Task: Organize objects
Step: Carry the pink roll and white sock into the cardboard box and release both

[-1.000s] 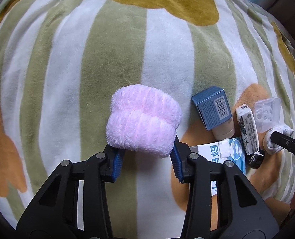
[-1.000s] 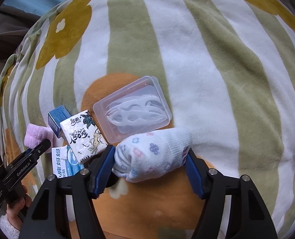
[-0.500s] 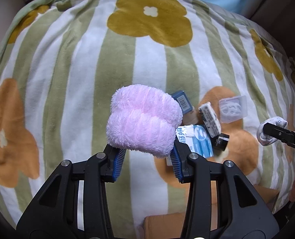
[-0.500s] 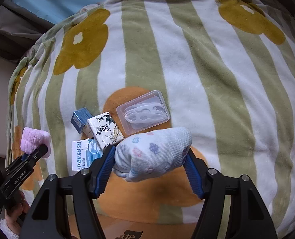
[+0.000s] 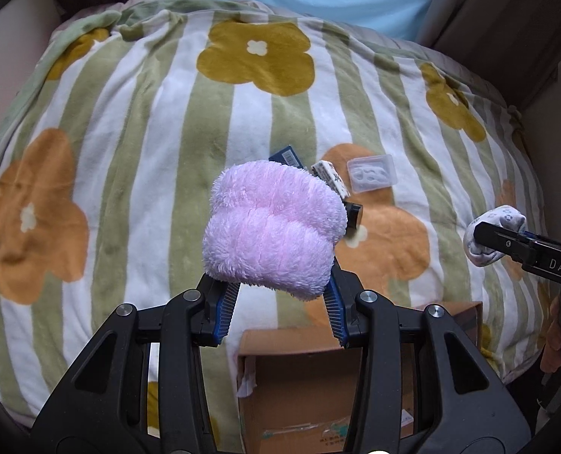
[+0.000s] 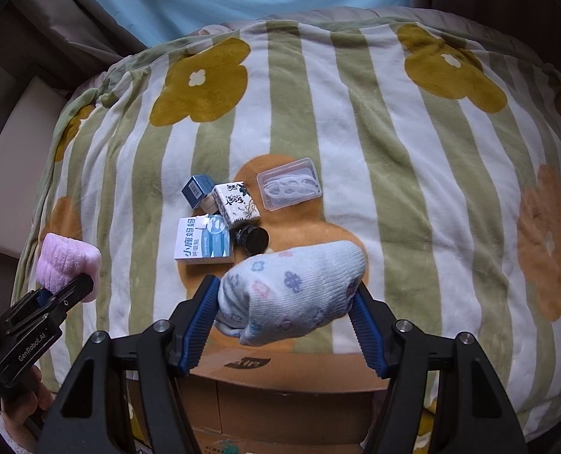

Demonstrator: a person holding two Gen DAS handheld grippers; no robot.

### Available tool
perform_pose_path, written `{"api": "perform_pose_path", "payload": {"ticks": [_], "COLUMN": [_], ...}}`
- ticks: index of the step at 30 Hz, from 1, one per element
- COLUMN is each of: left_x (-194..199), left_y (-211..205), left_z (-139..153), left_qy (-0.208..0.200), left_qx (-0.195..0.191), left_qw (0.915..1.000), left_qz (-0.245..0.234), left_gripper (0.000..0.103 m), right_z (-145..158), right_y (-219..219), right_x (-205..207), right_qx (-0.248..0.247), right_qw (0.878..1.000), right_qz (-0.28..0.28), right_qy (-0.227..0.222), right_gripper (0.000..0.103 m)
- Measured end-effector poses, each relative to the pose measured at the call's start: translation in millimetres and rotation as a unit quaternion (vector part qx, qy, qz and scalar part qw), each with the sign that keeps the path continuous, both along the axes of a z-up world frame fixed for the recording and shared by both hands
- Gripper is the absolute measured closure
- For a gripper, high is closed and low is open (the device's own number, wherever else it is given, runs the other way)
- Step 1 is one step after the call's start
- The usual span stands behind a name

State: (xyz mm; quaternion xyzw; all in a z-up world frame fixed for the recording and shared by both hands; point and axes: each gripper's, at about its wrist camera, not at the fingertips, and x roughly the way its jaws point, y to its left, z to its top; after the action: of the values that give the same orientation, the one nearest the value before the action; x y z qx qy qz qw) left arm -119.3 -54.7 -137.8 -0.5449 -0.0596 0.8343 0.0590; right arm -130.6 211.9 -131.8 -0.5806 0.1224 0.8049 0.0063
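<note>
My left gripper [image 5: 278, 312] is shut on a fluffy pink rolled cloth [image 5: 273, 227], held above the bed near an open cardboard box [image 5: 299, 378]. The pink cloth also shows at the left of the right wrist view [image 6: 68, 266]. My right gripper [image 6: 286, 323] is shut on a white rolled sock with flower prints [image 6: 292, 287], held above the box's edge [image 6: 280, 370]. The sock also shows at the right of the left wrist view [image 5: 492, 236].
On the striped flower blanket [image 6: 394, 151] lie a blue box [image 6: 197, 191], a tissue pack [image 6: 237, 204], a blue-and-white packet [image 6: 204, 242], a black jar [image 6: 254, 238] and a clear floss-pick case [image 6: 290, 189]. Pale blue fabric lies beyond the blanket.
Both grippers have lifted and pulled back from the blanket with their loads. The objects look smaller and the cardboard box has come into view below.
</note>
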Motion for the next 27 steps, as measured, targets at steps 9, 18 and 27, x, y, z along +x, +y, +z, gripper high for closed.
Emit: {"api": "perform_pose_path", "payload": {"ticks": [9, 18, 27], "left_x": [58.9, 108.3, 134.7], "left_y": [6.6, 14.5, 24.6], "left_z": [5.3, -16.3, -57.5], "left_qy": [-0.004, -0.026, -0.057], "left_qx": [0.003, 0.001, 0.000], "left_qw": [0.9999, 0.9995, 0.9978], "left_qz": [-0.010, -0.020, -0.033], "left_gripper": [0.066, 0.066, 0.066], "right_z": [2.8, -13.5, -49.3], "right_y": [-25.1, -42.8, -46.9], "right_x": [50.9, 91.7, 121.6], "right_qx": [0.010, 0.011, 0.013], "right_qw": [1.000, 0.999, 0.998], "right_qz": [0.018, 0.032, 0.033], "right_qy": [-0.009, -0.024, -0.056], "right_gripper": [0.040, 0.040, 0.040]}}
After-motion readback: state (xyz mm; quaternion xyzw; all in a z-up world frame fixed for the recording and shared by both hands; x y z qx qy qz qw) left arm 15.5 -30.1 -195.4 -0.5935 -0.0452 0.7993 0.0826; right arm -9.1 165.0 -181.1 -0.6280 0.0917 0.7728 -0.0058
